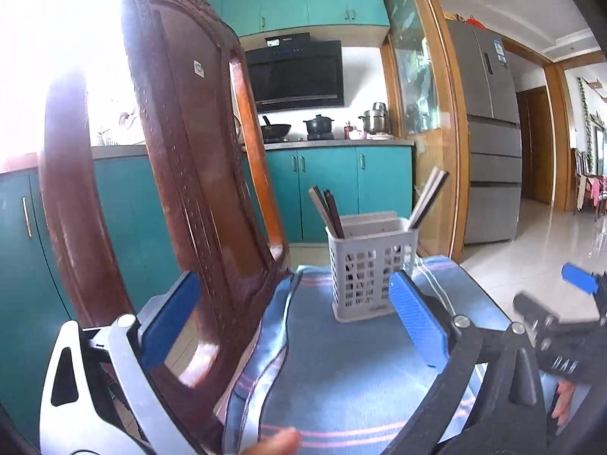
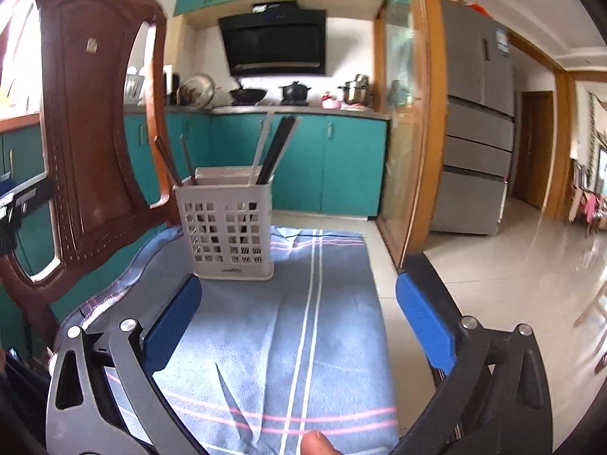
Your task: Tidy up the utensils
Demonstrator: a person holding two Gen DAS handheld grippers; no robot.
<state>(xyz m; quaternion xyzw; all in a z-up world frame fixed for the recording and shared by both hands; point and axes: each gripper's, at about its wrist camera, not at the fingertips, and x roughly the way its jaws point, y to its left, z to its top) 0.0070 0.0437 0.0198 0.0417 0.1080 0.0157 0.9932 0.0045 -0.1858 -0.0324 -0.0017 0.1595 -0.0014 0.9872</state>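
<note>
Small dark logo print low on the front wall of the white perforated utensil caddy [image 2: 228, 220], too blurred to read; likewise a pale square sticker on the back of the carved wooden chair [image 2: 85, 121], a white-and-blue label on the grey fridge [image 2: 478, 129] and faint markings on the black range hood [image 2: 275, 43], none legible. White letters on the dark frame of the right gripper [image 1: 580, 280] at the right edge of the left wrist view, seemingly upside down and not safely readable. Left gripper [image 1: 299, 318] spread wide, blue fingers [image 1: 415, 322] well apart, nothing between them, nothing touched, hanging above the blue striped cloth [image 2: 273, 326] with the caddy ahead and slightly right. Right gripper [image 2: 299, 322] equally wide, blue fingers [image 2: 425, 322] empty and clear of the cloth, caddy ahead and slightly left. Caddy upright on the cloth over the chair seat, near the chair back, holding several chopsticks [image 2: 279, 148]: dark and pale ones leaning right in one compartment, brownish ones leaning left at the opposite corner. A fingertip [image 2: 315, 441] peeping in at the bottom edge of each wrist view. Behind, teal cabinets [image 2: 303, 159] below a kitchen worktop [image 2: 303, 108] carrying a wok, a black pot and a steel pot.
</note>
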